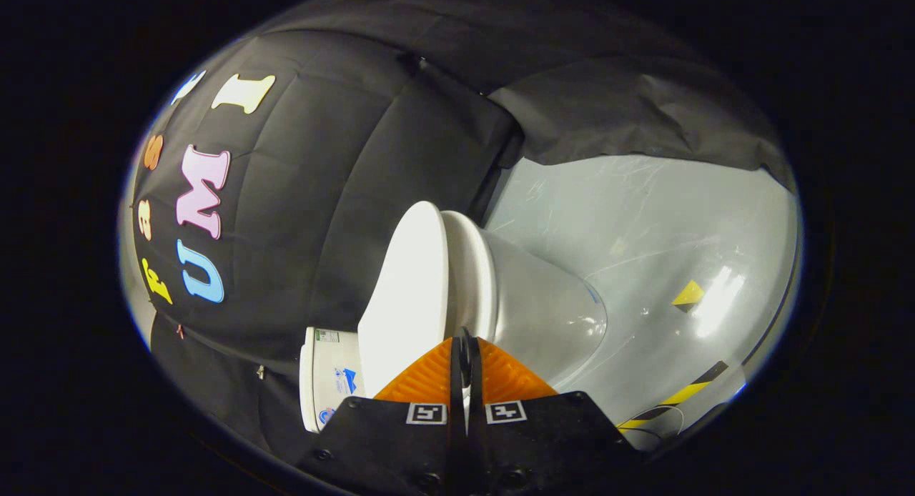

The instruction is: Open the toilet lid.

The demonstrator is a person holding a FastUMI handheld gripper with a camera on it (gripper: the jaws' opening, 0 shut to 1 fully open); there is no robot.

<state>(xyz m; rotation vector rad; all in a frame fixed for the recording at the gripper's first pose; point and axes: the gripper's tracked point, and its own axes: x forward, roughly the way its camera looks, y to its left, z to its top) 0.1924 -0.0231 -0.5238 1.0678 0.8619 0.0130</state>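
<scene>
- Looking along the gripper (465,339): fingers drawn nearly together with only a thin slit between, tips at the seam where the toilet lid (400,289) lies on the seat (468,267); cannot tell whether pinching the lid's edge.
- Held rolled sideways, probably to line the fingers up with that seam and catch the rim.
- Lid at 11 o'clock from the tips, down flat on the seat; bowl (543,303) at 2 o'clock; tank (325,382) at 8 o'clock, against the wall.
- Judged: lifting not yet begun.
</scene>
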